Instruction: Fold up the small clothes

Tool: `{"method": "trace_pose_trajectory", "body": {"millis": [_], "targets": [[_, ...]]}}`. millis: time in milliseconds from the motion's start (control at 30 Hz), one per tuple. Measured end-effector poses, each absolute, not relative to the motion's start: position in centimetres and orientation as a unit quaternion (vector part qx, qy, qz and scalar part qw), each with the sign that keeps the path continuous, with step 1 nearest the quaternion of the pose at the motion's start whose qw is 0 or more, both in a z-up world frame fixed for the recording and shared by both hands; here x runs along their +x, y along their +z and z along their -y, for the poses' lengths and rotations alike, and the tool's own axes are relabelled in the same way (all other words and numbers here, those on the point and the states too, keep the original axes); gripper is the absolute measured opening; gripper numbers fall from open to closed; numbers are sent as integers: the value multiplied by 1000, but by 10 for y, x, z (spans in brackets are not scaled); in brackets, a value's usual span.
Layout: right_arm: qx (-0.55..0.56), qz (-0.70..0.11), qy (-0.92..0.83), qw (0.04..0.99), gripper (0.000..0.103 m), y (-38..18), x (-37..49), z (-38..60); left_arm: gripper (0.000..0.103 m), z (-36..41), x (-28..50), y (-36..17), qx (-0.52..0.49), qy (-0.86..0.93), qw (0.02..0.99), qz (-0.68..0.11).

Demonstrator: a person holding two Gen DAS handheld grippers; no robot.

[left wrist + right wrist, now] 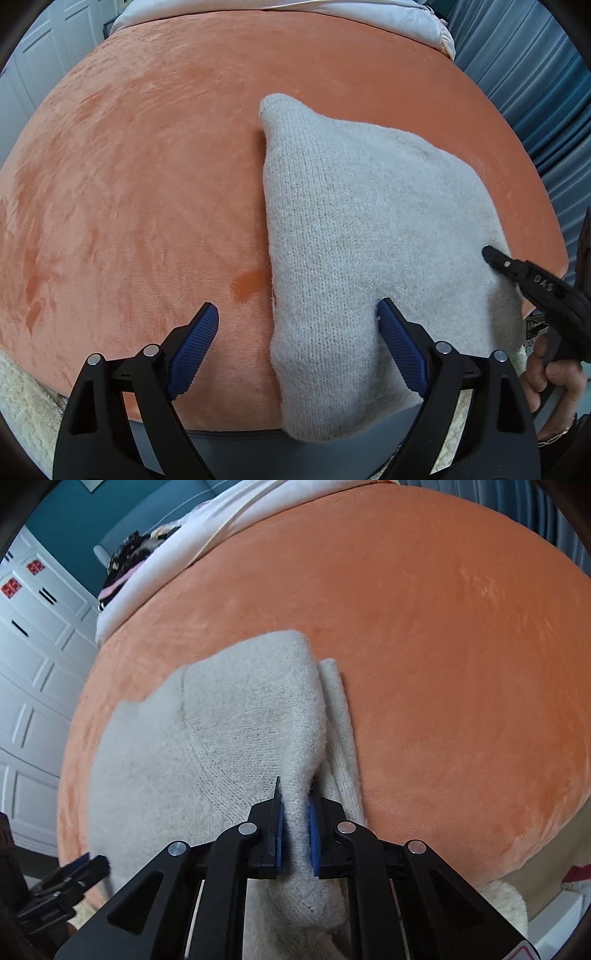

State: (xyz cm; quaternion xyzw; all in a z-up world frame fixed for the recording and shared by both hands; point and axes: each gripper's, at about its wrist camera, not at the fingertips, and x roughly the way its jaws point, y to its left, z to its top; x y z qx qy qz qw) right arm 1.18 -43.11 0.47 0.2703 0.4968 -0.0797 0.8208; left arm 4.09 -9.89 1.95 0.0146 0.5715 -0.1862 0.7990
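A pale grey knitted garment [369,221] lies on an orange plush blanket [147,184], its near end hanging over the front edge. My left gripper [295,306] stands open astride the garment's left edge, one blue pad on the blanket and the other pad [399,343] on the knit. In the right wrist view the same garment [207,738] has a raised fold at its right side, and my right gripper [295,790] is shut on that fold, with knit bunched between the blue pads. The right gripper's black tip [495,256] also shows at the garment's right edge.
White bedding [177,565] and a pile of dark clothes [125,561] lie beyond the blanket. White panelled doors [33,664] stand to the left and blue curtains [546,110] to the right. Cream fleecy fabric [22,398] lies by the near edge. A person's hand [550,373] holds the right gripper.
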Motion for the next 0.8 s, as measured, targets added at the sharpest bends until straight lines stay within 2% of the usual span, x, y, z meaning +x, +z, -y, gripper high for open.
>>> {"method": "trace_pose_trajectory", "body": {"millis": [33,100,167,200,233,400,500,633,700,733,767,800], "targets": [[273,-495,-78,822,17,8,11,432,86,99,42,19,14,-186,799,-572],[280,-485,-80,825,18,18,9,434,86,99,43,18,11,-184,798,-574],[278,-474,-88,831,33,28,6,437,86,99,45,18,12,-183,797,-575],[276,-469,-96,834,52,32,4,438,87,99,45,18,12,-182,797,-575],[276,-462,-103,836,62,34,2,439,87,99,46,18,12,-181,797,-576],[298,-481,-93,820,69,20,2,446,89,98,48,18,8,-183,795,-578],[304,-506,-75,803,70,1,7,441,89,96,52,18,-14,-192,789,-583],[324,-507,-65,796,81,-16,7,433,95,98,62,9,-66,-227,769,-594],[346,-506,-60,788,83,-24,10,434,95,98,73,-11,-111,-243,740,-617],[355,-505,-57,784,77,-28,11,436,93,96,78,-20,-141,-256,725,-624],[363,-504,-52,782,69,-29,12,436,78,95,83,-28,-165,-265,708,-634],[367,-504,-43,781,46,-27,14,436,74,93,88,-32,-179,-264,697,-642]]}}
